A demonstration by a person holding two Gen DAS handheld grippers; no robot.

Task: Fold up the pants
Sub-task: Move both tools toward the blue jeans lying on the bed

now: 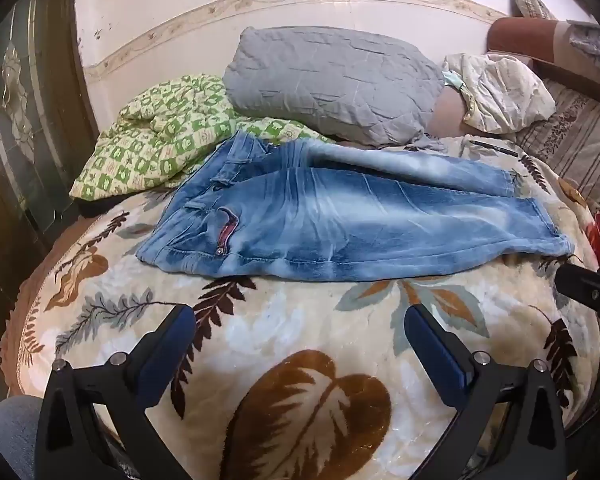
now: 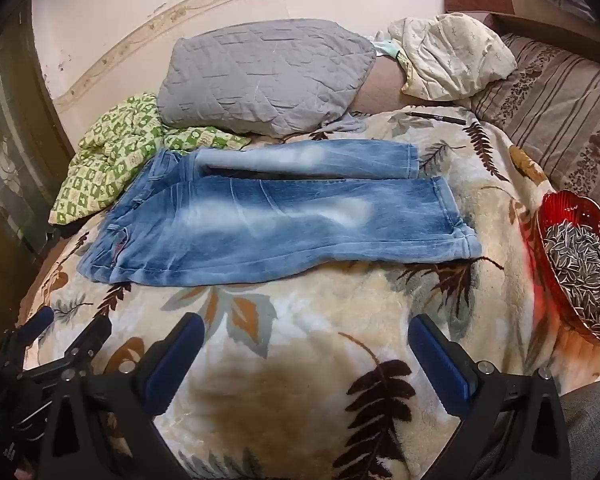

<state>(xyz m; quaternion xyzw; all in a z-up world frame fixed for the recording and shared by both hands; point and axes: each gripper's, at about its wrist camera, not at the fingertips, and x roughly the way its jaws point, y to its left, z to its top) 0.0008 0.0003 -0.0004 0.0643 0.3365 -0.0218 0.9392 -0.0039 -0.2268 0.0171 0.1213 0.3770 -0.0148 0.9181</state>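
Faded blue jeans (image 1: 340, 216) lie flat on a leaf-patterned blanket (image 1: 300, 340), waistband to the left, both legs stretched to the right, the far leg partly behind the near one. They also show in the right wrist view (image 2: 280, 224). My left gripper (image 1: 300, 324) is open and empty, hovering over the blanket in front of the jeans. My right gripper (image 2: 306, 336) is open and empty, also short of the jeans' near edge. The left gripper shows at the lower left of the right wrist view (image 2: 68, 332).
A grey pillow (image 1: 332, 80), a green checked quilt (image 1: 152, 140) and a cream bundle (image 1: 500, 92) lie behind the jeans. A black pen (image 2: 436, 118) rests on the blanket. A red bowl of sunflower seeds (image 2: 580, 264) sits at the right edge. A striped cushion (image 2: 560, 100) is beyond.
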